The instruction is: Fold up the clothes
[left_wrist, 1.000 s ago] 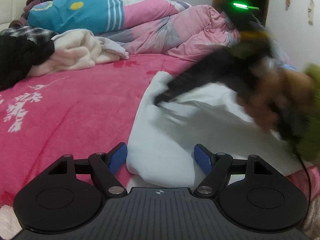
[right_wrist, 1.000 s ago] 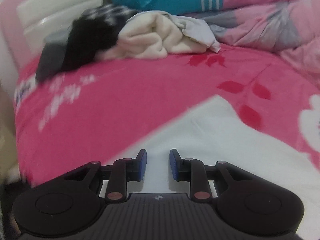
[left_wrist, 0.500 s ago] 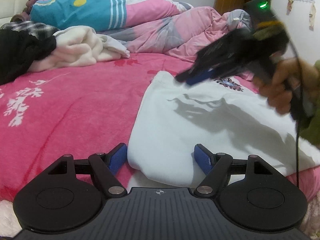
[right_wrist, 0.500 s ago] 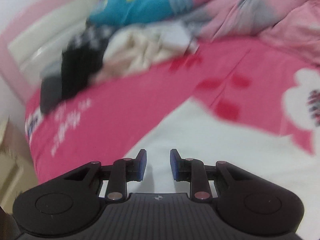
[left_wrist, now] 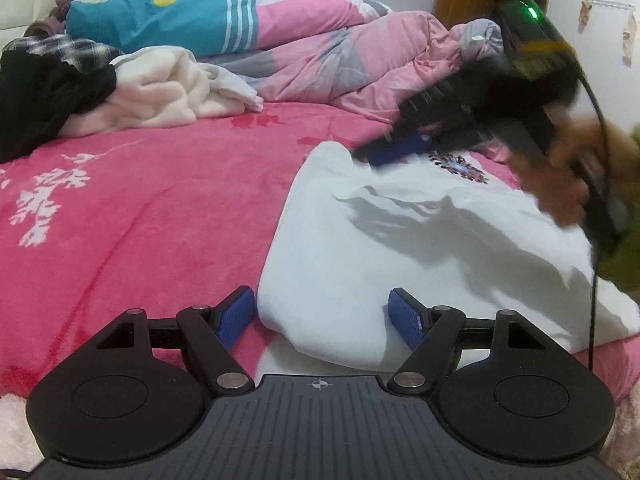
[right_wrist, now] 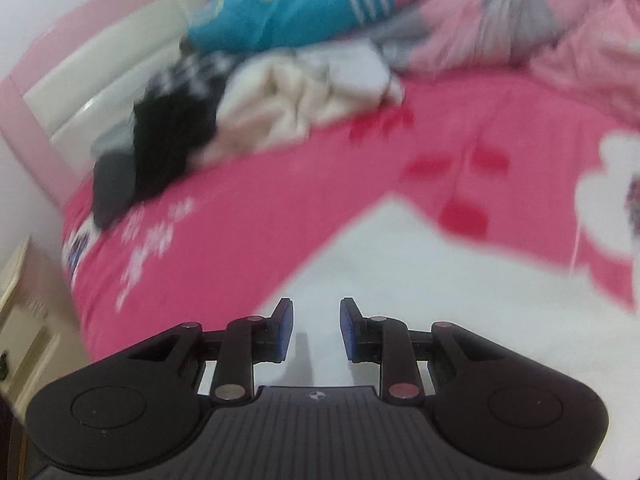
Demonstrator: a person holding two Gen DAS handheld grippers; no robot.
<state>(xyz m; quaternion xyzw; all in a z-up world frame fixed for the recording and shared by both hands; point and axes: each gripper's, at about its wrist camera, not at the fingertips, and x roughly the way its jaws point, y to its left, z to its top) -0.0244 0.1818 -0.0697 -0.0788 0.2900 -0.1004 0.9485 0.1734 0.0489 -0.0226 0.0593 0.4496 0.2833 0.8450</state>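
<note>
A white garment point(left_wrist: 400, 248) lies spread flat on the pink bed point(left_wrist: 140, 208), folded over so its near edge is rounded and doubled. That near corner sits between the wide-spread pads of the left tongs point(left_wrist: 322, 314), not pinched by them. The cloth stretches away ahead and to the right, its far corner under the right tongs point(left_wrist: 394, 152). A dark printed motif point(left_wrist: 458, 164) shows near the far edge; it looks like a floral or starburst design, though blur hides the detail.
</note>
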